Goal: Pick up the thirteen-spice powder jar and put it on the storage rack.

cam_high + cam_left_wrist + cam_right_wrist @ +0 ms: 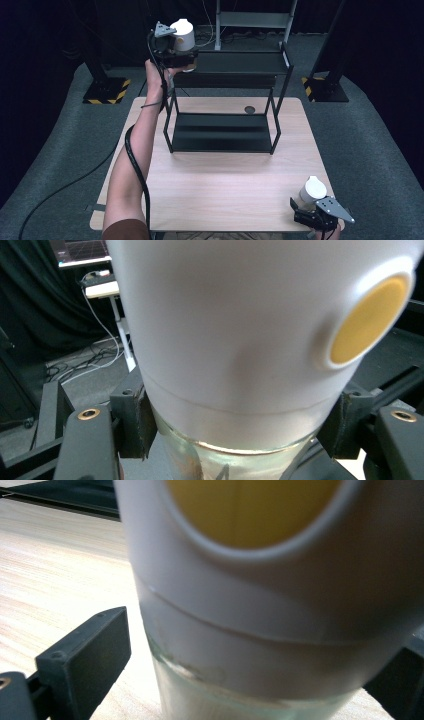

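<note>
from the high view, the left gripper (186,59) is up at the left end of the black metal shelf rack (225,80), level with its top tier, clamped on a white-capped jar (182,34). the rack is thin-framed with flat dark tiers, standing on a pale wood-grain table (225,175). down at the near right corner of the table sits the right gripper (306,202) with a second white-capped jar (313,190) in its jaws. on to the left gripper view: the jar (250,340) has a smooth matte white cap with a round yellow disc on one side, clear glass below, and the black jaws squeeze that glass from both sides. in the right gripper view the second jar (270,605) looms blurred, same white cap, yellow disc, glass body over the wood; one jaw stands just off the glass, the other is barely visible, so i cannot tell if the grip is tight.
</note>
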{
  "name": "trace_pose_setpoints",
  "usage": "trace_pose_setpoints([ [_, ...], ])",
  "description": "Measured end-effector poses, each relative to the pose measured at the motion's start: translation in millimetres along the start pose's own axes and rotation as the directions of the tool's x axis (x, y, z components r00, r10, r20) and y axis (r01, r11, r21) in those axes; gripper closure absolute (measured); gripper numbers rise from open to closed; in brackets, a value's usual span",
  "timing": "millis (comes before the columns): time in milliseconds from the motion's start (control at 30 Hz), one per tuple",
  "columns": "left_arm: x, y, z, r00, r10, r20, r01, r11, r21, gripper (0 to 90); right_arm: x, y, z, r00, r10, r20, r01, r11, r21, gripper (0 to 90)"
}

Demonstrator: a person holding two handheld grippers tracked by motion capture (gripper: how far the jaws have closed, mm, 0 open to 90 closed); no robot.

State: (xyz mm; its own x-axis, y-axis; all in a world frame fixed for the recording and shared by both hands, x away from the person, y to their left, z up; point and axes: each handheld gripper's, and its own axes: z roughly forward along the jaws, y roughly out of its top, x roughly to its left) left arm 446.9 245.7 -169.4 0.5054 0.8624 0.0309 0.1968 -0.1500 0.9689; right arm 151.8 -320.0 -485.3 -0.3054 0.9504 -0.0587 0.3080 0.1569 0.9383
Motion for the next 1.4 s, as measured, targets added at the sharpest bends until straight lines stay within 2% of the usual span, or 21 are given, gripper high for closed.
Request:
trace_pose_setpoints([
  [200, 1.7, 5.4, 7.8, 0.9999, -0.005, -0.013, 0.006, 0.9997, 0.023, 30.2, 0.4, 0.0, 0.0, 1.0, 0.0, 0.002, 0.0, 1.0, 0.0, 1.2],
  [333, 5.8, 7.4, 14.3, 0.9994, -0.03, -0.017, 0.031, 0.9989, 0.036, 30.2, 0.0, 0.0, 0.0, 1.0, 0.002, 0.0, -0.002, 1.0, 0.0, 1.2],
  [767, 12.3, 12.0, 27.9, 0.9972, -0.067, -0.034, 0.069, 0.9951, 0.07, 30.2, -0.2, 0.0, -0.1, 1.0, 0.002, -0.001, -0.002, 1.0, 0.0, 1.3],
  [1400, 13.2, 21.7, 41.9, 0.9957, -0.072, -0.059, 0.077, 0.9926, 0.093, 30.2, -0.2, -0.7, -0.3, 1.0, 0.004, 0.0, -0.004, 1.0, -0.003, 1.5],
])
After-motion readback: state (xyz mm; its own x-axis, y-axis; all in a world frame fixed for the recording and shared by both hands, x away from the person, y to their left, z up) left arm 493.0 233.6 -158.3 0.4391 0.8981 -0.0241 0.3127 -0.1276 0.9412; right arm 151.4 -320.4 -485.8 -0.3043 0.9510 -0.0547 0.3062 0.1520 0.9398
